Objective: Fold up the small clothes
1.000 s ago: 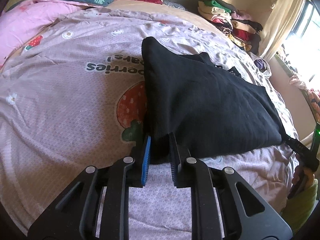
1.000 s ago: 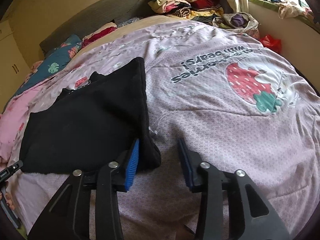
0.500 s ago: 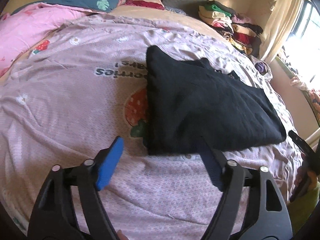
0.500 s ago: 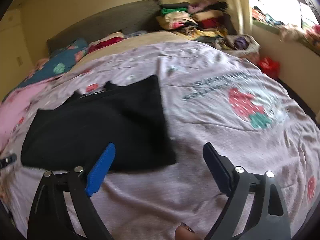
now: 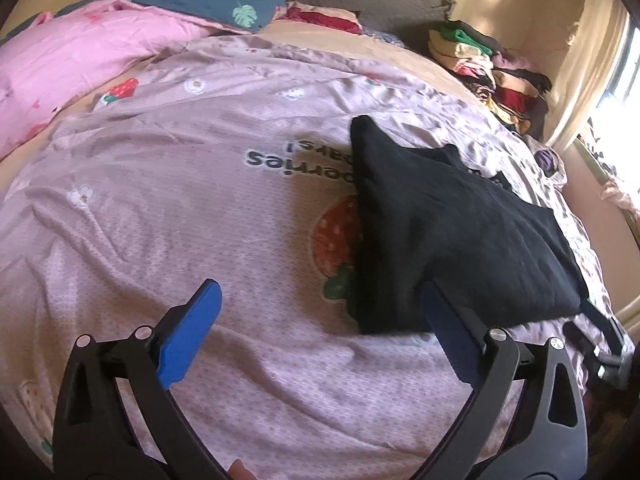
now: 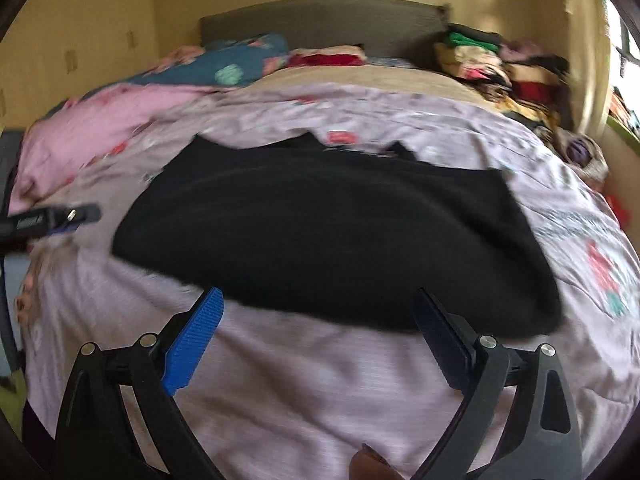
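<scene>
Spread over the bed, the lilac strawberry quilt (image 5: 168, 208) carries the black garment (image 6: 328, 232), lying folded flat. Left gripper (image 5: 320, 312) and right gripper (image 6: 318, 320) both gape wide, holding nothing (right view blurred). I'd pinch both near corners evenly before folding again.

Ahead of the left tool (image 5: 318, 312), the black garment (image 5: 460, 236) is matt, soft knit cloth. The bed cover (image 5: 192, 208) beneath is thin, wrinkled printed cloth. Both tools, the right tool (image 6: 318, 316) included, have matt black plastic arms, ribbed blue pads (image 6: 194, 340) and shiny metal rivets (image 6: 488, 341).
</scene>
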`<state>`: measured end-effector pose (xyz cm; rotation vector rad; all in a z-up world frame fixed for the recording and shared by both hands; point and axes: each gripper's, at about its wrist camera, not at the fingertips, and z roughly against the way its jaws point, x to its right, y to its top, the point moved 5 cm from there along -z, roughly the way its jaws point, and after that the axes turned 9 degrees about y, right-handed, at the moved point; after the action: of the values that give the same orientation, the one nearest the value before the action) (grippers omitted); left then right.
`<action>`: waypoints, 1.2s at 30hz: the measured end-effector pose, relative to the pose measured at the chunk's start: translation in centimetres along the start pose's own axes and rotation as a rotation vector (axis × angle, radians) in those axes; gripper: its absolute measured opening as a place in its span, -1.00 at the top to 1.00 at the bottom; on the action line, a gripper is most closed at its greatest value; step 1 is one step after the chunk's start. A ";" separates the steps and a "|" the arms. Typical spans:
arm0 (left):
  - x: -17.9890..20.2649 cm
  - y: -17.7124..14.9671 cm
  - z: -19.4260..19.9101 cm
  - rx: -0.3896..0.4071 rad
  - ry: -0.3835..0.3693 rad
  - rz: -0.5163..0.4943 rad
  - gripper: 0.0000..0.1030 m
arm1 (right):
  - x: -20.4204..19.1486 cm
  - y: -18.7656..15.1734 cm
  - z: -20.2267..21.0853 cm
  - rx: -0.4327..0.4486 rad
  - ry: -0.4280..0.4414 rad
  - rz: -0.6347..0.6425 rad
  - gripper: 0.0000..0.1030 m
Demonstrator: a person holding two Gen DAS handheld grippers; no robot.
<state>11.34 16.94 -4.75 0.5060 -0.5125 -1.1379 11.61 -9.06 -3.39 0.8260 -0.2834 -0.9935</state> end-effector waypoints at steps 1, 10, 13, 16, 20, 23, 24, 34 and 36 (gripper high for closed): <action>-0.3 0.1 -0.2 0.000 0.003 0.008 -0.81 | -0.8 0.1 -0.4 -0.007 0.009 0.019 -0.84; -1.9 1.4 -1.7 0.003 0.057 0.027 -0.81 | -6.8 1.1 -4.6 -0.059 0.012 0.193 -0.84; -1.5 2.2 -2.1 0.011 0.067 0.014 -0.81 | -8.3 1.3 -5.8 -0.074 -0.014 0.273 -0.84; -1.0 3.1 -2.3 0.016 0.066 0.015 -0.81 | -9.5 1.1 -6.9 -0.090 -0.048 0.351 -0.84; 0.2 4.4 -2.9 0.022 0.059 -0.007 -0.81 | -10.6 0.9 -8.5 -0.110 -0.095 0.442 -0.84; 1.0 5.2 -3.7 0.018 0.046 -0.017 -0.81 | -11.0 1.2 -9.3 -0.108 -0.122 0.473 -0.85; 1.3 5.5 -4.1 0.012 0.042 -0.019 -0.81 | -11.0 1.4 -9.7 -0.110 -0.125 0.473 -0.85; 3.3 8.7 -7.6 -0.035 0.009 -0.049 -0.81 | -11.3 3.4 -12.7 -0.107 -0.152 0.509 -0.84; 3.4 9.0 -8.3 -0.053 -0.006 -0.044 -0.81 | -11.4 3.9 -13.0 -0.089 -0.163 0.524 -0.82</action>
<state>23.99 17.70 -5.26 0.4703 -0.4774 -1.1925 15.22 7.73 -7.62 0.5474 -0.5600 -0.5751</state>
